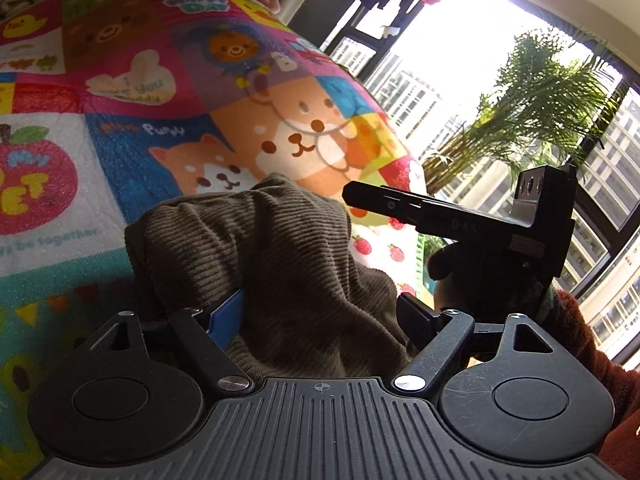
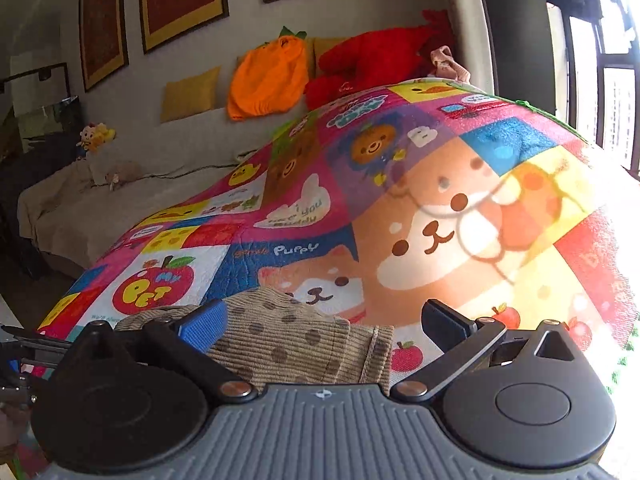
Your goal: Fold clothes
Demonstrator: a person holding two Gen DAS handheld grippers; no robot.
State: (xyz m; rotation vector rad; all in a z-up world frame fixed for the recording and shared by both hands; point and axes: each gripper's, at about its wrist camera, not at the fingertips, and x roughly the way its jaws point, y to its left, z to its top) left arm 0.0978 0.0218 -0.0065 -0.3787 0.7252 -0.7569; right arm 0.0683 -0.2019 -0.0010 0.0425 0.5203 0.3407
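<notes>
While both grippers are hovering over a bed, a brown corduroy garment [image 1: 256, 264] is lying bunched on the cartoon quilt [image 1: 132, 92] right in front of them. In the left wrist view the left gripper [image 1: 320, 312] is standing with jaws spread wide — the cloth is heaped between the fingers, its folds lying against the blue pad [image 1: 226, 318] of the left finger, while the black right finger [image 1: 416, 314] is standing just clear of the fabric edge. No pinch is showing. The right gripper [image 1: 460, 216] is crossing that view on the right, seen from the side, with a gloved hand [image 1: 480, 268] under it.

In the right wrist view the right gripper [image 2: 324, 320] is also spread open. The garment [image 2: 296, 344] — here looking tan with darker dots and a cord at its edge — is lying between the fingers, close to the blue pad [image 2: 202, 326], and apart from the black finger [image 2: 444, 322]. Whether the pad is touching the cloth is hard to tell.

Behind the quilt an orange cushion [image 2: 268, 76] and a red plush [image 2: 372, 60] are leaning on the wall under framed pictures [image 2: 180, 0]. A window [image 1: 460, 60] with a palm [image 1: 540, 92] is glowing on the right.
</notes>
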